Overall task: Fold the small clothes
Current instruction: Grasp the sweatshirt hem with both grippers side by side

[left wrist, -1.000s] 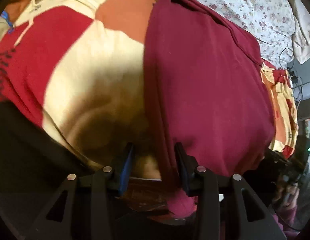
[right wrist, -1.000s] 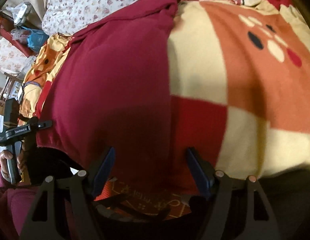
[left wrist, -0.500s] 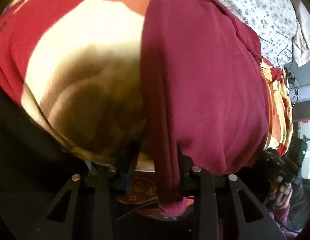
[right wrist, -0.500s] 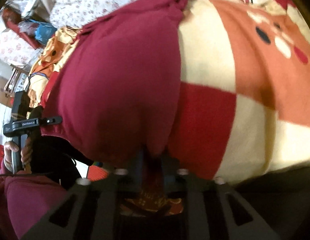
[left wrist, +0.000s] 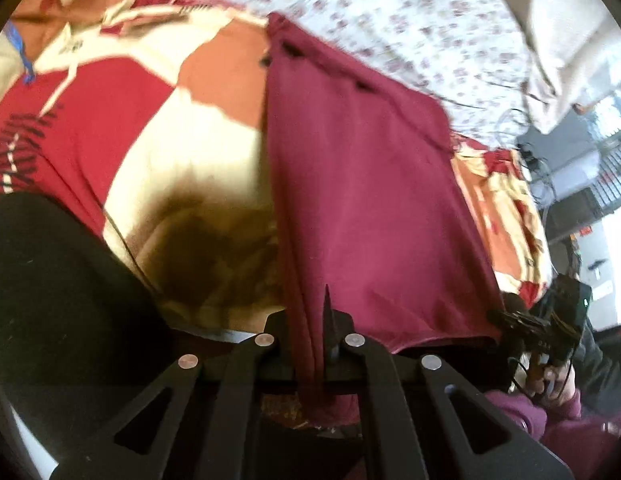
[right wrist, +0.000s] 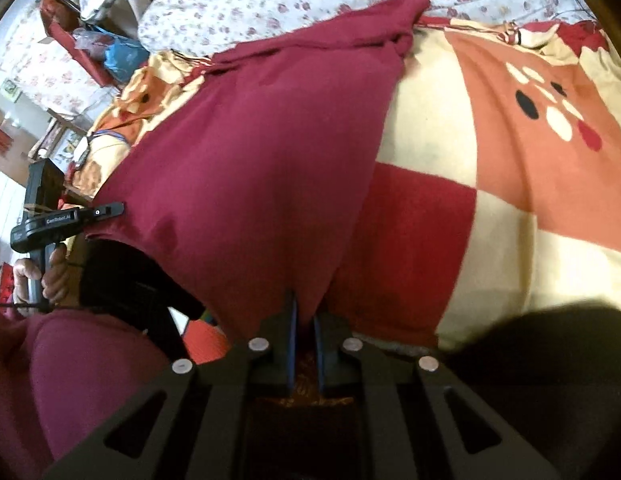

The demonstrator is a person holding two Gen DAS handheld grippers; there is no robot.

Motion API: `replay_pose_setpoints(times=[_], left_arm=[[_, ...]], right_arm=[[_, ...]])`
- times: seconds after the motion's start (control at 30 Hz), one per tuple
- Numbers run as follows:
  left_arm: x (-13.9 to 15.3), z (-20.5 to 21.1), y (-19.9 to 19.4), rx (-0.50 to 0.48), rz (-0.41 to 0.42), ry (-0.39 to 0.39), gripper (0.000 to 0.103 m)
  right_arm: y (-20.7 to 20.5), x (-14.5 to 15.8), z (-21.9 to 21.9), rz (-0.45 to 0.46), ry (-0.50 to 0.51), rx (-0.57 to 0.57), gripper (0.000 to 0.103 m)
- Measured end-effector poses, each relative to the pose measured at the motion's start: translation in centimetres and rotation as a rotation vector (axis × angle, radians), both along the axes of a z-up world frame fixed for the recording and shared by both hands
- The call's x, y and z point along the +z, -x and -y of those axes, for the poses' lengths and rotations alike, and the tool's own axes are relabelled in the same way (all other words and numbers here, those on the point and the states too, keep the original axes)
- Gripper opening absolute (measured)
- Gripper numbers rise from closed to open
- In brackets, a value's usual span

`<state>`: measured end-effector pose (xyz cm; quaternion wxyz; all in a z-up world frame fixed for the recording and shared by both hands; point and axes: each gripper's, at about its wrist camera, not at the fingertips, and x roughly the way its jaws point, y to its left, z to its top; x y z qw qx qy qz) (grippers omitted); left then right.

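A: How many pieces of clothing do you count?

B: One — a single dark red garment [left wrist: 362,200], lying flat on a blanket [left wrist: 122,128] of cream, red and orange patches. Behind it is one white sheet with small flowers [left wrist: 390,28].

A: And the tools?

B: Two. The left gripper [left wrist: 316,336] and the right gripper [right wrist: 304,320], one at each near corner of the garment. Each also shows in the other's view — the right gripper at the far right of the left wrist camera, the left gripper at the far left of the right wrist camera.

A: What are the fingers doing?

B: Both pairs have just been closing and are now pinched together on cloth. The left one clamps a bunched fold of the garment's near left edge; a tail of red fabric hangs down behind its jaws. The right one nips the near right corner between its blue pads [right wrist: 291,344].

A: How are the hands set?

B: Both grippers point steeply downward toward the bed. The near hem is stretched between them, and the rest of the garment runs away to its far edge by the flowered sheet. One hand [right wrist: 50,276] is wrapped around the left gripper's handle, with a dark red sleeve [right wrist: 82,380] below it.
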<state>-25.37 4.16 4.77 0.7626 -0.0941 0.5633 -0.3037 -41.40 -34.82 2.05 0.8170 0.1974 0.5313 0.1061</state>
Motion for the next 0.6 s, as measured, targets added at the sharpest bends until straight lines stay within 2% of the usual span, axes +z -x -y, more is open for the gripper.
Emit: replay_pose_setpoints(times=[0.13,0.2,0.33,0.6], left_arm=[[0.2,0.8,1.0,-0.065,0.066,-0.071,0.0],[-0.4,1.0,0.6,-0.055,0.048,-0.084,0.0],[-1.4,0.5,-0.6,-0.018,-0.034,-0.045,0.0],[-2.0,1.2,-1.1,0.015,-0.039,-0.143,0.0]], right_arm=[[0.6,0.4,-0.6,-0.015,-0.001,0.041,0.006],[0.4,0.0,-0.6,-0.03,-0.006,0.041,0.006],[0.4,-1.0,0.0,-0.058,-0.04,0.034,0.006],[-0.2,-0.7,0.8,-0.047,-0.11,0.004,0.007]])
